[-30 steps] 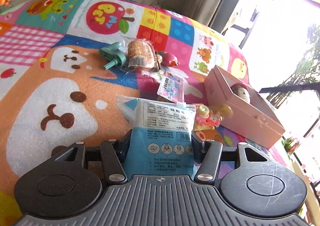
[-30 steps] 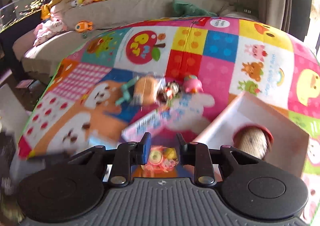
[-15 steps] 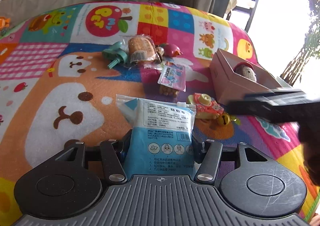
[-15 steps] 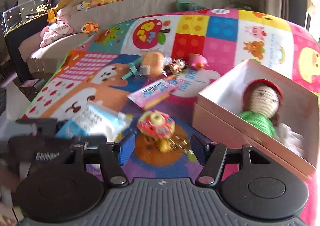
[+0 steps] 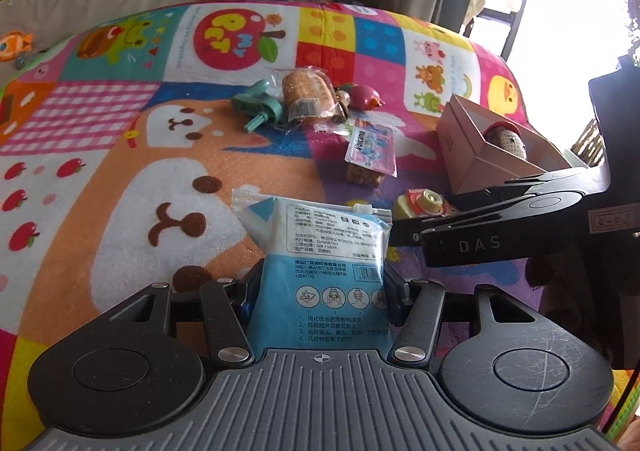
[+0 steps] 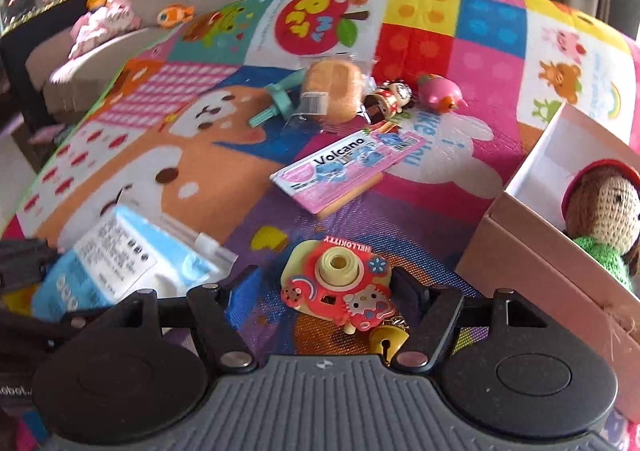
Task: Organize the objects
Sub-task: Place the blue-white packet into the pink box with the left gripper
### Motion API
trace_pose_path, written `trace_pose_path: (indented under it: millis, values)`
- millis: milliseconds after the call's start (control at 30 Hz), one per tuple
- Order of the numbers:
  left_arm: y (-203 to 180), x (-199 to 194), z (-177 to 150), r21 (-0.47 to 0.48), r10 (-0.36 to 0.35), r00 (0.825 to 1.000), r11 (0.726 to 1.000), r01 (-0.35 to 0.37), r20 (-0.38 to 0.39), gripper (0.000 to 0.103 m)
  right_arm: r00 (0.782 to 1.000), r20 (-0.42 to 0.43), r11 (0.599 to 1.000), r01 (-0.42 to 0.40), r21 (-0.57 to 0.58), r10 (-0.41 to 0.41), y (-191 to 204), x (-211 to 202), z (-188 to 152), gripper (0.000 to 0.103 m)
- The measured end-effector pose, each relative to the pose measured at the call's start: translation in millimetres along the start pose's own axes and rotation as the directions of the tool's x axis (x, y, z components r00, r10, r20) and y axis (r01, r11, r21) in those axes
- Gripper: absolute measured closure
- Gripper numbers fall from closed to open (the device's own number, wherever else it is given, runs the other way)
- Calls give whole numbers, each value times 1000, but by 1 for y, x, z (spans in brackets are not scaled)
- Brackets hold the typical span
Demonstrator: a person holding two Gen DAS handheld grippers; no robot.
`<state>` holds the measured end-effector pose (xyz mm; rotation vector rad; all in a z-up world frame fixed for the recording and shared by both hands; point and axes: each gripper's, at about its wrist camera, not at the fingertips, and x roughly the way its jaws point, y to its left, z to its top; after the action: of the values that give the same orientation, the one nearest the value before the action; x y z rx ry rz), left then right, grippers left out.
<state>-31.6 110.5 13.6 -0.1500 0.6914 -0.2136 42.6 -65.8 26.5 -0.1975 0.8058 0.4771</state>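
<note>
the right gripper (image 6: 320, 287) hangs over the red-and-cream plastic toy camera (image 6: 338, 285) on the patchwork play mat (image 6: 480, 51), jaws opening around it, pink cardboard box (image 6: 560, 271) at three o'clock, while the left gripper (image 5: 318, 291) grasps a blue-and-white wipes pouch (image 5: 324, 251).

On the play mat (image 6: 472, 63), the toy camera (image 6: 340, 287) lies left of the box (image 6: 532, 271) — doll (image 6: 600, 219) inside, snack pack (image 6: 348, 171) behind.

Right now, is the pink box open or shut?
Open: the pink box has no lid on, and a crocheted doll shows inside.
</note>
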Motion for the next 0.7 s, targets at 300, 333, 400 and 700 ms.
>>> trace_pose_path:
  millis: [300,333,400,700]
  values:
    - [-11,-3,-1,23,36,999,999,-36,-20,42,997,-6,997,-83,5,83,-15,-47,-26,46]
    - [-15,-4,-2,32,35,999,999,-34,-25,43,994,-20,994,-109,27,109,-23,-59,-36,46]
    - [-23,-7,-4,50,-2,999,999,4,-43,44,990,-36,988,-130,80,133,-41,-85,-56,46]
    - [-101,-16,45,78,-262,965,962,261,-2,45,967,209,940,70,335,-146,-129,-215,-125,46]
